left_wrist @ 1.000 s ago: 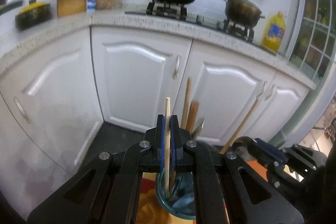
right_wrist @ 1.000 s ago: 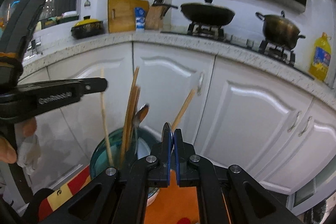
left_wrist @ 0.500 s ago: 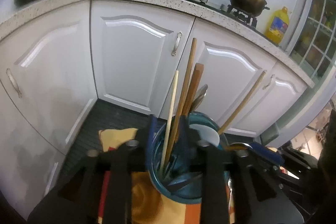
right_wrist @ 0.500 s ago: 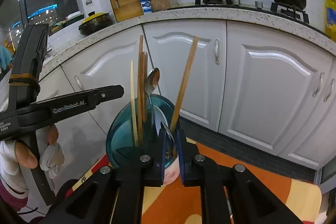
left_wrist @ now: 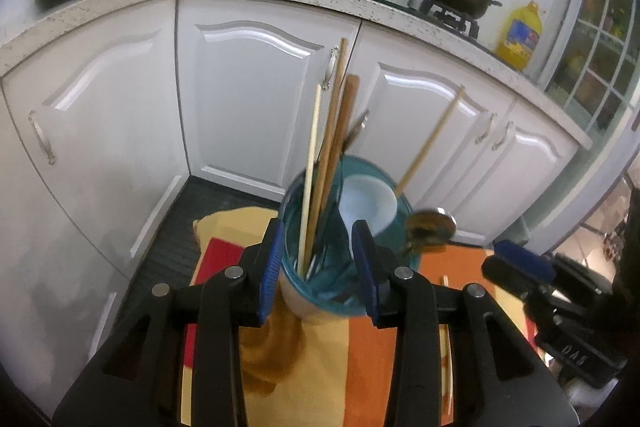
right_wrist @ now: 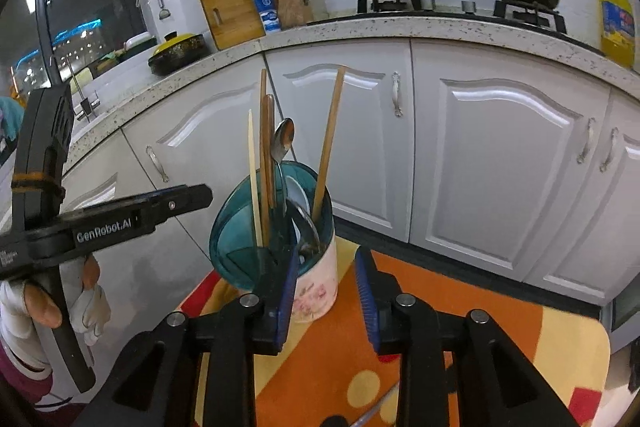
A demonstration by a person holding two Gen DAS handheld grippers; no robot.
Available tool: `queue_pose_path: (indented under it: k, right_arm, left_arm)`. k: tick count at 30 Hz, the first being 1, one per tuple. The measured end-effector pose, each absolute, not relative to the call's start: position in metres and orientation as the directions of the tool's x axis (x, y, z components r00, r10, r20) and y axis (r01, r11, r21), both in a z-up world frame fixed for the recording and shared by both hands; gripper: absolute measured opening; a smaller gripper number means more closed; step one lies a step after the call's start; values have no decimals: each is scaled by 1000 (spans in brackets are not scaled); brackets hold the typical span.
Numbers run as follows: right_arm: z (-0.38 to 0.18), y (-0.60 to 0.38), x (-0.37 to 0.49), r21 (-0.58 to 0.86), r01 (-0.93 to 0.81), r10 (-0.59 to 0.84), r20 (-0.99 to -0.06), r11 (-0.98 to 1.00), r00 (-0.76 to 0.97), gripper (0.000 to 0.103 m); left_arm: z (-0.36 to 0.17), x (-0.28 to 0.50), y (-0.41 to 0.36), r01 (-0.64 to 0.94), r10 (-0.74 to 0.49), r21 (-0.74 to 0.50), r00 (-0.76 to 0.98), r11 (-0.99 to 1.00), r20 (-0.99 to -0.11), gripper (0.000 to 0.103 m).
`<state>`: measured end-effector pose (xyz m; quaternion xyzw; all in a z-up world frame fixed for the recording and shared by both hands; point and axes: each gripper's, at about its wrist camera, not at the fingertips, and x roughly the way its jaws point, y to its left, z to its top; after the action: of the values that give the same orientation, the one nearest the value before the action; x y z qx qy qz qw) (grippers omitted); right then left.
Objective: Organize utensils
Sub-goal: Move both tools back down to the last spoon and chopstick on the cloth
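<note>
A teal-rimmed utensil holder (left_wrist: 344, 303) with a white floral body (right_wrist: 316, 287) stands on the cloth. In it are a pale chopstick (left_wrist: 312, 167), brown wooden sticks (left_wrist: 340, 131), a white spoon (left_wrist: 368, 203) and metal spoons (right_wrist: 283, 143). My left gripper (left_wrist: 318, 267) hangs over the holder's near rim. Its jaws are opening, and the pale chopstick stands loose between the pads, untouched. My right gripper (right_wrist: 326, 293) is just right of the holder with its jaws opening and nothing between them. A curved metal spoon (right_wrist: 306, 227) lies inside the holder beyond its left finger.
An orange, yellow and red cloth (right_wrist: 320, 367) covers the small table. A thin utensil (right_wrist: 376, 411) lies on it near my right gripper. White cabinet doors (left_wrist: 260, 99) and a countertop with pans stand behind. A gloved hand (right_wrist: 80, 299) holds the left gripper (right_wrist: 192, 197).
Both grippers were shut, the left on the pale chopstick and the right on a metal spoon; both have opened and let go into the holder. Both views have tipped down towards the cloth.
</note>
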<state>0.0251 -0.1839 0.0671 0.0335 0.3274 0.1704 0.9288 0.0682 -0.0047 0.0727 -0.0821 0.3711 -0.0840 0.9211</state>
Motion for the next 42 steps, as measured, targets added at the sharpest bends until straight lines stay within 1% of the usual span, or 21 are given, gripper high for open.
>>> queue_pose_path:
  k: [9,14,18,24,31,35,38,41,42]
  right_arm:
    - [58,-204,-4,188,-229,297,-616,955,730,30]
    - [52,-220,-23,180,-191,262,-628,965,733,31]
    - [46,-236,-37,179,-154,234,-637,972,734,34]
    - [25,-262,-47,201,-97,210,-671,975,711,34]
    - [-16,-284,-35,270,-50,237,-725,962,647,34]
    - [-31,-283,-19,264,-52,238,-742,963,627,34]
    - [-38,-283,-6,265,-65,248,-749,962,615,34]
    - [-43,-286,11,300,-89,290,-739,950,608,34]
    - [-44,-286,16,305,-98,300,-737,947,606,33]
  left_arm:
    - [65,33,-32,144,-217,-164,711,976,-669,34]
    - [59,17,-52,184,-239,-154,696,971,-677,34]
    - [56,9,-66,212,-255,-148,684,966,-683,34]
    - [45,1,-85,261,-290,-153,646,953,-706,34]
    - [21,4,-99,295,-332,-190,568,936,-753,34]
    - [7,7,-104,310,-338,-192,532,931,-776,34]
    - [-2,12,-108,320,-355,-212,501,923,-789,34]
    - [-9,17,-111,318,-359,-222,484,922,-798,34]
    - [-11,18,-113,319,-360,-224,479,921,-801,34]
